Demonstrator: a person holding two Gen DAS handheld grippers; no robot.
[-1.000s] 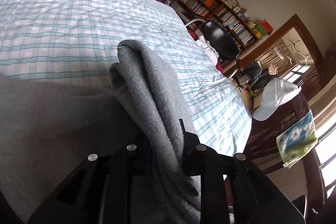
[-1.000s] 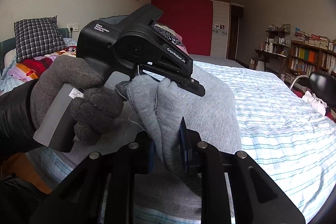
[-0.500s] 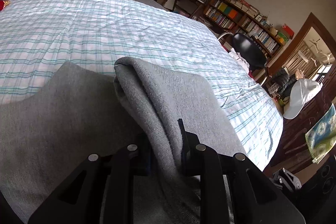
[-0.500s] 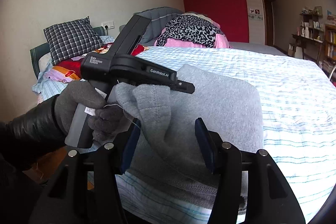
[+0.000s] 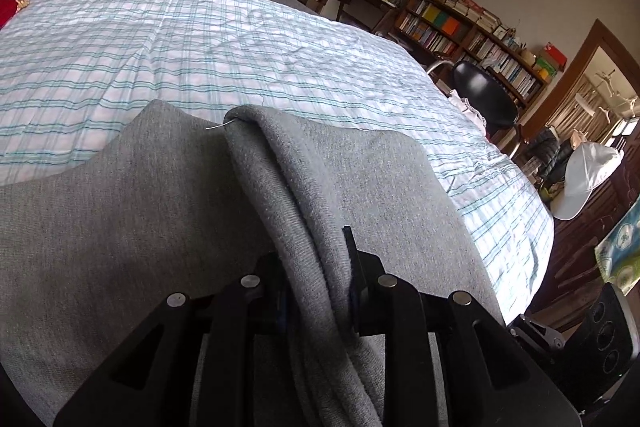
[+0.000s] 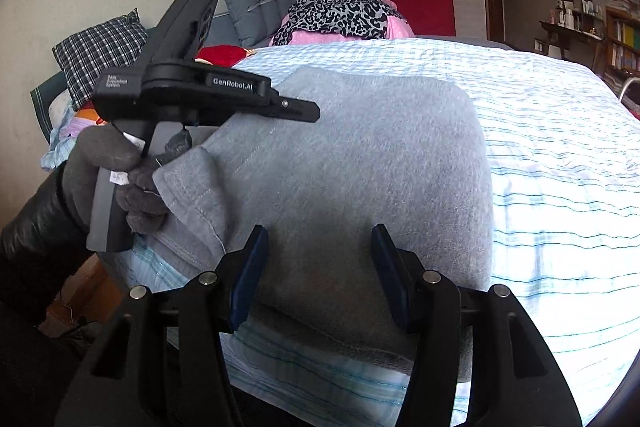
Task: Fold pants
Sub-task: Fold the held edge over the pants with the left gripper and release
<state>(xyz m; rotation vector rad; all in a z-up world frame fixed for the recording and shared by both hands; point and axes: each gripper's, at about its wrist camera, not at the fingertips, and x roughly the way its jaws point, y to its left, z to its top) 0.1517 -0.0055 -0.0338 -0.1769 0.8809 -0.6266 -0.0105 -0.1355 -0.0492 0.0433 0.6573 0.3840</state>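
Observation:
The grey pants (image 6: 360, 163) lie folded into a rough rectangle on the striped bed (image 6: 560, 131). My left gripper (image 5: 316, 263) is shut on a bunched edge of the pants (image 5: 280, 171), at the fold's near left corner; it also shows in the right wrist view (image 6: 240, 103), held by a gloved hand. My right gripper (image 6: 318, 267) is open and empty, its blue-padded jaws spread above the near edge of the pants.
A leopard-print and pink bundle (image 6: 340, 15) and pillows (image 6: 100, 55) lie at the head of the bed. A black chair (image 5: 484, 95), bookshelves (image 5: 472, 35) and a white cap (image 5: 588, 175) stand beyond the bed's right side.
My right gripper has opened, let go of the pants edge and drawn back. My left gripper has lowered its held edge onto the folded pants.

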